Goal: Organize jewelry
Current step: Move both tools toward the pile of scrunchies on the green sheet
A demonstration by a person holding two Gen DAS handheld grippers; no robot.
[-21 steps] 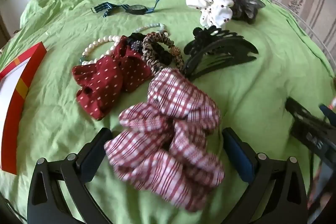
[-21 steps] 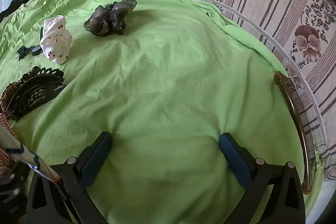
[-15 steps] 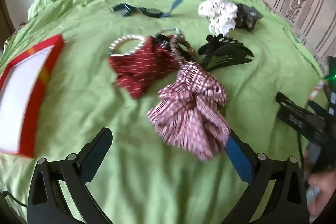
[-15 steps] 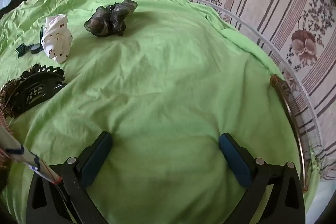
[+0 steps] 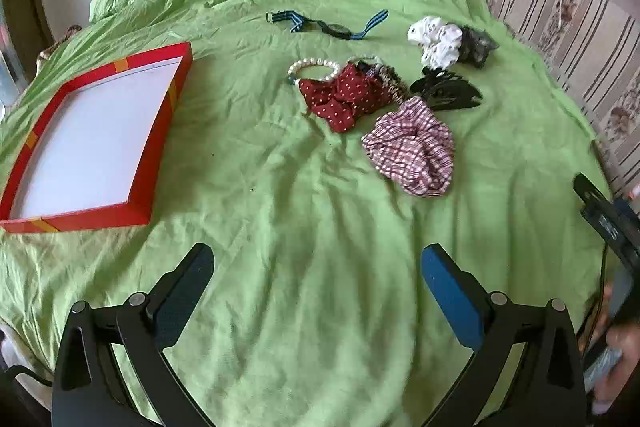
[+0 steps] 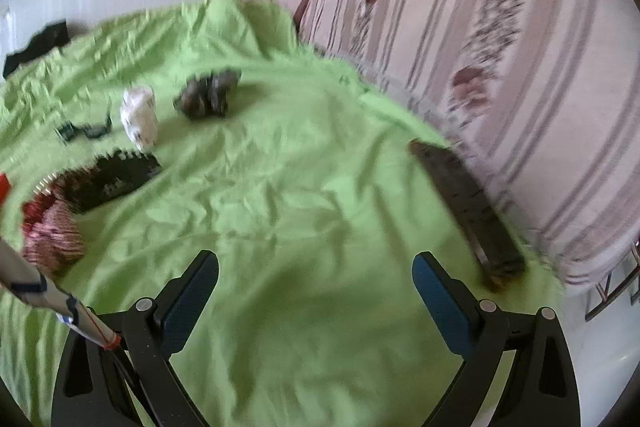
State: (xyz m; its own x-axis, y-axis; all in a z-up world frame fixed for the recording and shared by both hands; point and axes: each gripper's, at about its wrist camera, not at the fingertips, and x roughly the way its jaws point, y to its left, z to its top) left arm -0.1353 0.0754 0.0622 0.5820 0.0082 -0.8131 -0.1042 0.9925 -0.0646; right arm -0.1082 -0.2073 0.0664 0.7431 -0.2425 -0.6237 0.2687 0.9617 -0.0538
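Landmark: red box [image 5: 158,163], shallow, white inside, nothing in it; sits on green sheet [image 5: 320,267].

- Left tongs [image 5: 318,277]: fully spread, nothing held, over bare sheet, below-right of box.
- Right tongs [image 6: 316,285]: fully spread, nothing held.
- Jewelry pile right of box, well apart: pearl bracelet [image 5: 314,67] touching red dotted scrunchie [image 5: 346,97]; plaid scrunchie [image 5: 412,151]; black claw clip [image 5: 448,91].
- Watch [image 5: 332,25] beyond pile, farther from box.

Risks, judged: bracelet half tucked under scrunchie, so pinch may lift both; loose sheet may bunch between tongs; beads may slip.
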